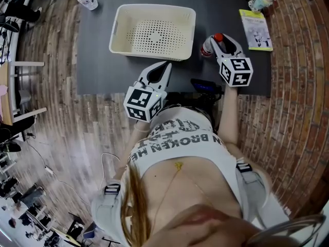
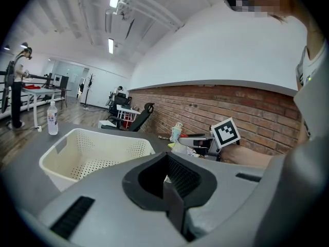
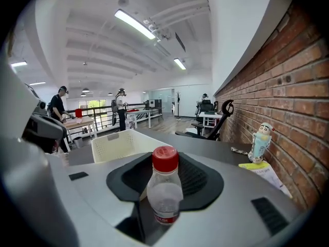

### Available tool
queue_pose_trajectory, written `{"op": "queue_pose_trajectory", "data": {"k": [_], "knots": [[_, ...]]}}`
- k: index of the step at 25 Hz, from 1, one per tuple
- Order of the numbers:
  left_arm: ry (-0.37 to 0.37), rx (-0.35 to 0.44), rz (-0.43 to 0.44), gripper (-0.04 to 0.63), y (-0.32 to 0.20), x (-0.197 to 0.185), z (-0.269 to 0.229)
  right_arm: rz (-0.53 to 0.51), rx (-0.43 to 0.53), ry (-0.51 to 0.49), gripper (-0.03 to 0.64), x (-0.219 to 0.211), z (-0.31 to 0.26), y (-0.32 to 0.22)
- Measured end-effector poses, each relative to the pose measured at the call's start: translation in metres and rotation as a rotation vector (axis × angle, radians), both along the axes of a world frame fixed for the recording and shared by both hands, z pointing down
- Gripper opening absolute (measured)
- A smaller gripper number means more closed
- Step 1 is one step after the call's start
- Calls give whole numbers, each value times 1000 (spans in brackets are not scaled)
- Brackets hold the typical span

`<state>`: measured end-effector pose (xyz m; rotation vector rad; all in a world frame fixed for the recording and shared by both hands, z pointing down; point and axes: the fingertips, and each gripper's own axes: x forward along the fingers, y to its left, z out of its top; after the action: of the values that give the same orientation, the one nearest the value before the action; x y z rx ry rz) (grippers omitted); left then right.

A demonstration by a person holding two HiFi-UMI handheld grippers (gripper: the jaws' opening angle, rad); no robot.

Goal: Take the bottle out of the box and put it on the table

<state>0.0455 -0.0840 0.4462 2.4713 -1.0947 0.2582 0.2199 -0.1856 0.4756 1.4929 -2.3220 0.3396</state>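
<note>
The white perforated basket (image 1: 123, 19) (image 2: 56, 158) (image 3: 110, 143) stands on the dark table (image 1: 103, 60) with nothing in it. Just right of the basket, a clear bottle with a red cap (image 1: 208, 46) (image 3: 164, 189) stands upright between the jaws of my right gripper (image 1: 216, 41) (image 3: 164, 184), which is shut on its body. The bottle's base is hidden, so I cannot tell whether it touches the table. My left gripper (image 1: 165, 68) (image 2: 167, 176) hovers at the table's near edge below the basket, jaws together and holding nothing.
A second clear bottle (image 1: 86, 0) (image 2: 52, 118) stands at the table's far left corner. A yellow booklet (image 1: 255, 30) and a small figurine (image 1: 261, 0) (image 3: 259, 141) lie at the far right by the brick wall. People work at benches in the background.
</note>
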Motion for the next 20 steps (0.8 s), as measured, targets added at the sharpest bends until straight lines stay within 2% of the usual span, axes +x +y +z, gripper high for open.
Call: {"op": "queue_pose_trajectory", "data": {"k": [8,20], "knots": [[3,-5,8,3,-2,-2,1,1,-36,36,152,-1,28,1],[6,-19,19,3,-6,1,5,3,21,11,152,-1,28,-1]]}}
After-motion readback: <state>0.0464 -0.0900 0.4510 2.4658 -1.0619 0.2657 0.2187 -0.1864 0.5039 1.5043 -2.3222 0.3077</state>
